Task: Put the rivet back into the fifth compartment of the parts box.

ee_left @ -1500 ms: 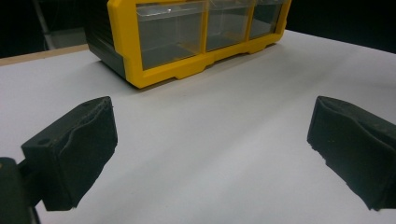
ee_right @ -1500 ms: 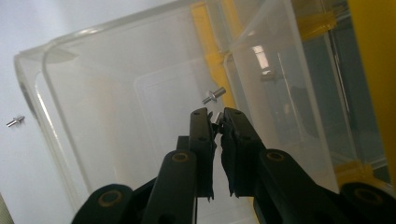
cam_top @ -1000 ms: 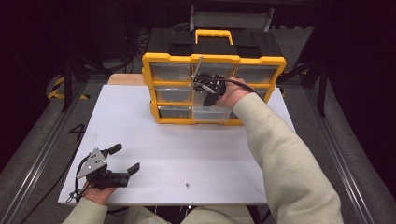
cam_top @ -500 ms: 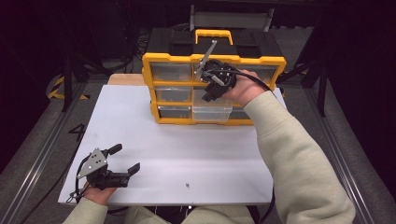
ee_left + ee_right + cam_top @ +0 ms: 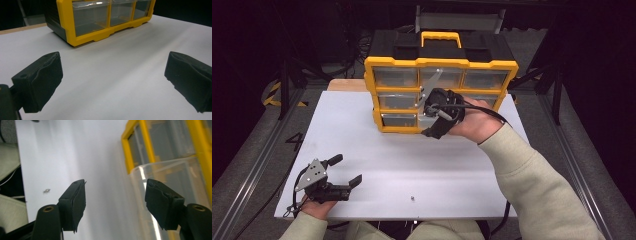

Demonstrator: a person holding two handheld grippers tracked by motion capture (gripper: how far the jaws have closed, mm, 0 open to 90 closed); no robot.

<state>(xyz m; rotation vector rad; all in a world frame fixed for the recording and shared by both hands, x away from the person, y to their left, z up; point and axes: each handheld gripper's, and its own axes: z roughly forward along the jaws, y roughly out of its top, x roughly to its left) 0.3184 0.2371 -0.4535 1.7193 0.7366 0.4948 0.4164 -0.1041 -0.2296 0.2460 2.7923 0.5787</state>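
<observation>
High view: two grippers [image 5: 343,169] [image 5: 432,119], one cabinet [image 5: 441,70].

A white desk [image 5: 377,150] carries a small metal screw [image 5: 412,198] lying near its front edge, while a strip of bare wood [image 5: 347,85] shows at its back left corner, grey floor [image 5: 247,150] with metal rails runs alongside, and dark cables hang behind.

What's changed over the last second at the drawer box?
The right claw swung from the lower right drawer up to the top row and back down to the pulled-out middle drawer, its jaws opening, nothing between them. Left claw, box and screw stayed put.
</observation>
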